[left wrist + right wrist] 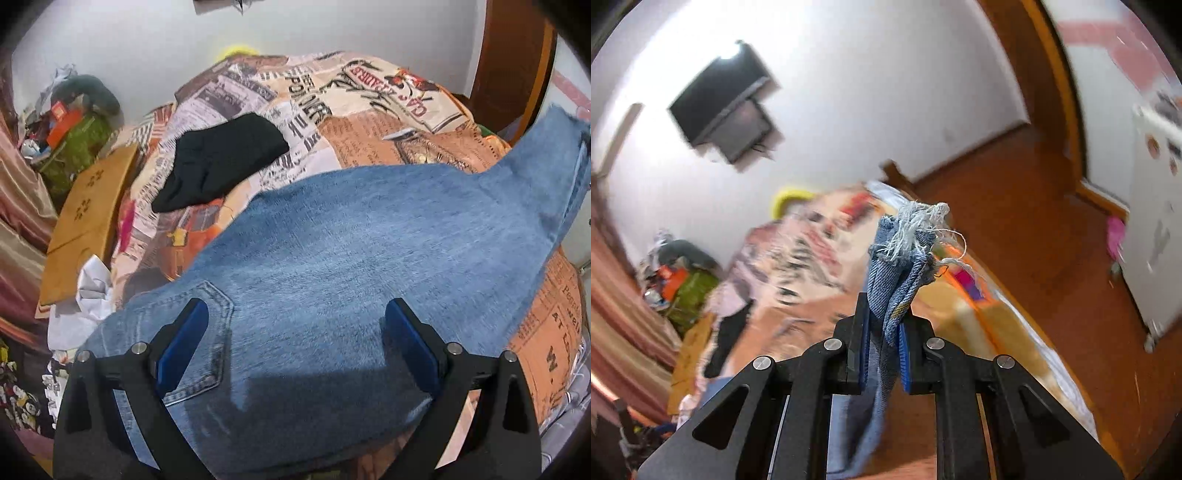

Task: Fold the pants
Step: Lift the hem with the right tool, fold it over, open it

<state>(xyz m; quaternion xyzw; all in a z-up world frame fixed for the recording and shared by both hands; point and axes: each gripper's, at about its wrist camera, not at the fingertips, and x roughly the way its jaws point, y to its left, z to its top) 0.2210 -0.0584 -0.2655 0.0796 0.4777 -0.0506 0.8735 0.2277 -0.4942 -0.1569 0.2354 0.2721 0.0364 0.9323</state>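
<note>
Jeans (905, 273) — clamped in right gripper (884, 328).

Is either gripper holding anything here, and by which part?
The right gripper is shut on the jeans at the frayed leg hem. The left gripper is open above the jeans, holding nothing.

Left gripper (295, 321) open over jeans (332, 240); black garment (221, 158) beyond.

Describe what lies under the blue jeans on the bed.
The jeans lie on a newspaper-print bedspread, which shows around their edges. Whatever sits directly beneath the denim is covered and cannot be seen.
</note>
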